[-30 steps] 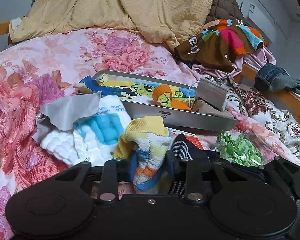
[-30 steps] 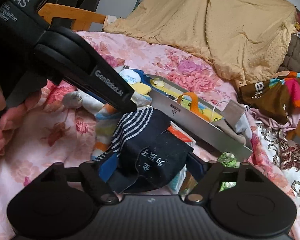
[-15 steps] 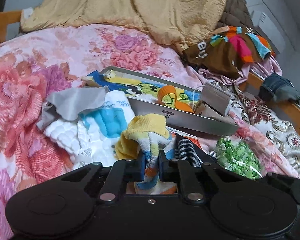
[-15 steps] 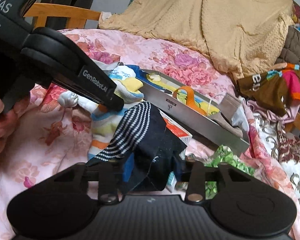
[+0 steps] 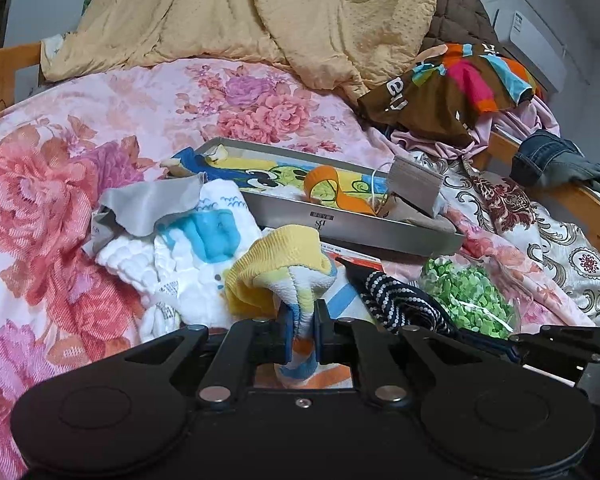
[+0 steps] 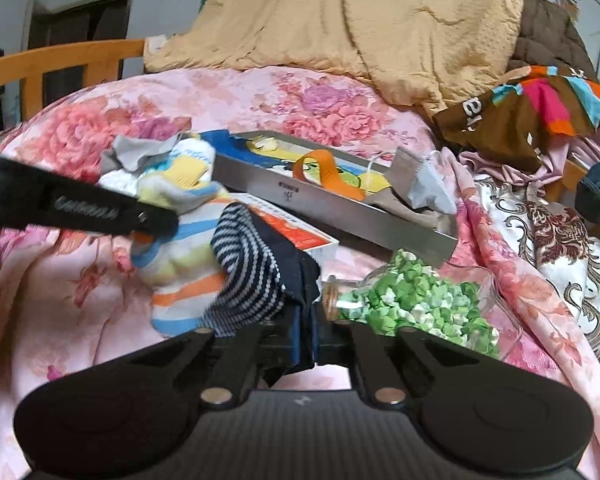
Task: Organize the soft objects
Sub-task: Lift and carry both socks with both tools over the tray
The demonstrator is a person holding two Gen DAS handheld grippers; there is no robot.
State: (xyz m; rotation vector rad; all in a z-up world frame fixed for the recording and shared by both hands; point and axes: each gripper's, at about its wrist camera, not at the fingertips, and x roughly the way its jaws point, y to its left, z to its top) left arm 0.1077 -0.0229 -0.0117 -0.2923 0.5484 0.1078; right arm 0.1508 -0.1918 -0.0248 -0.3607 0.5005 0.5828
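Note:
A striped sock [image 5: 284, 272] with a yellow cuff and blue, orange and white bands is pinched in my left gripper [image 5: 303, 334], which is shut on it. In the right wrist view the same sock [image 6: 180, 264] hangs from the left gripper [image 6: 156, 222] at the left. My right gripper [image 6: 306, 340] is shut on a dark navy sock [image 6: 256, 280] with a white-striped cuff; that sock [image 5: 396, 300] also shows beside the left gripper. Both socks lie just in front of a metal tray [image 5: 340, 228].
The tray holds a cartoon cloth [image 5: 268, 172], an orange strap [image 5: 328, 188] and a grey mask pack [image 5: 416, 188]. A white and blue towel [image 5: 188, 248] with a grey cloth [image 5: 152, 204] lies left. A jar of green paper stars [image 6: 412, 304] lies right. A yellow quilt [image 5: 300, 20] is piled behind.
Both grippers closed: the left on the striped sock, the right on the navy sock. The two socks have been drawn slightly up and apart, and the right view rolled.

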